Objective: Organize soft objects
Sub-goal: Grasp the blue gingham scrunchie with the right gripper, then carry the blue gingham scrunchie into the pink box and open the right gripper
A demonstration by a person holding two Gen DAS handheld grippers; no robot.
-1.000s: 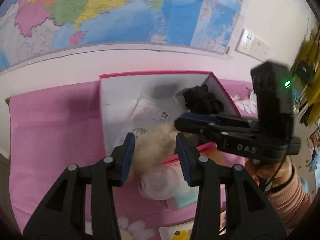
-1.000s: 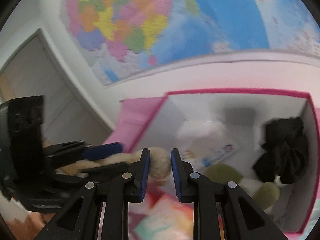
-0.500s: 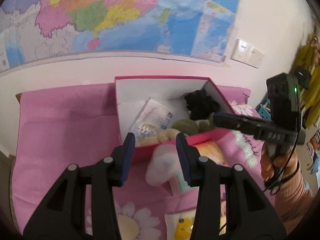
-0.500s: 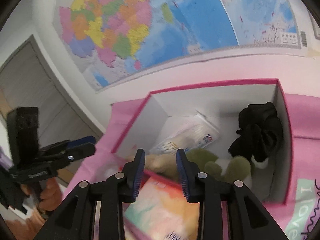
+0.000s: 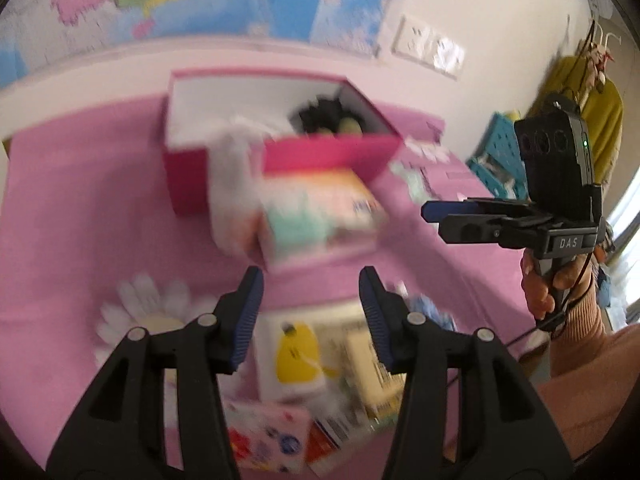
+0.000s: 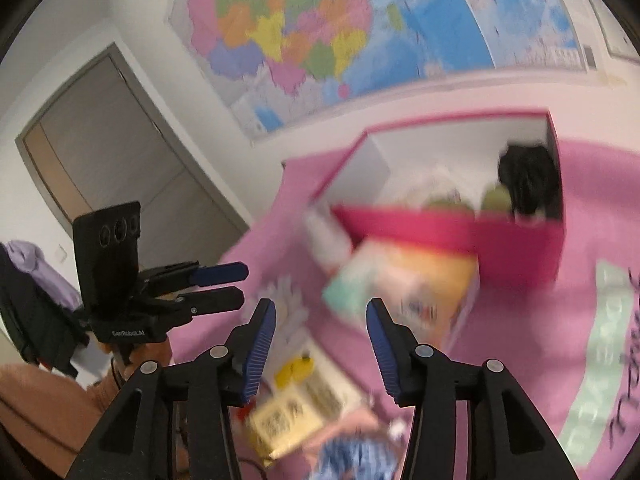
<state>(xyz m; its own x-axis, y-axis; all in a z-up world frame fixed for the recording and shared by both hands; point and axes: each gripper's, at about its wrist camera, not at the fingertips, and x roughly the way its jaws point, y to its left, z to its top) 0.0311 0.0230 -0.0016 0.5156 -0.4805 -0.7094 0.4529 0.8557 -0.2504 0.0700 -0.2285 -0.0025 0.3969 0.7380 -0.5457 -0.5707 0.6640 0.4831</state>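
1. Soft things lie low in both frames: a blue woolly item (image 6: 356,458) at the bottom of the right view, with flat packets (image 5: 296,356) beside it (blurred).
2. Left gripper (image 5: 310,308) and right gripper (image 6: 320,336) have just been opening; both are spread, nothing between the jaws.
3. Pick one item, straddle it fully, pinch gently.
4. Carry it into the pink box (image 5: 332,152) at upper centre, clear of the rim.

We see a magenta box (image 5: 328,152) with a white inside, holding a black soft thing (image 5: 320,114) and olive-green ones (image 6: 496,199). The table cloth (image 5: 80,208) is pink with a white daisy (image 5: 152,312) at lower left. A pastel packet (image 5: 320,216) shows mint, orange and pink. The tongs (image 5: 311,312) are black with blue pads. The map (image 6: 320,32) at top is many-coloured.
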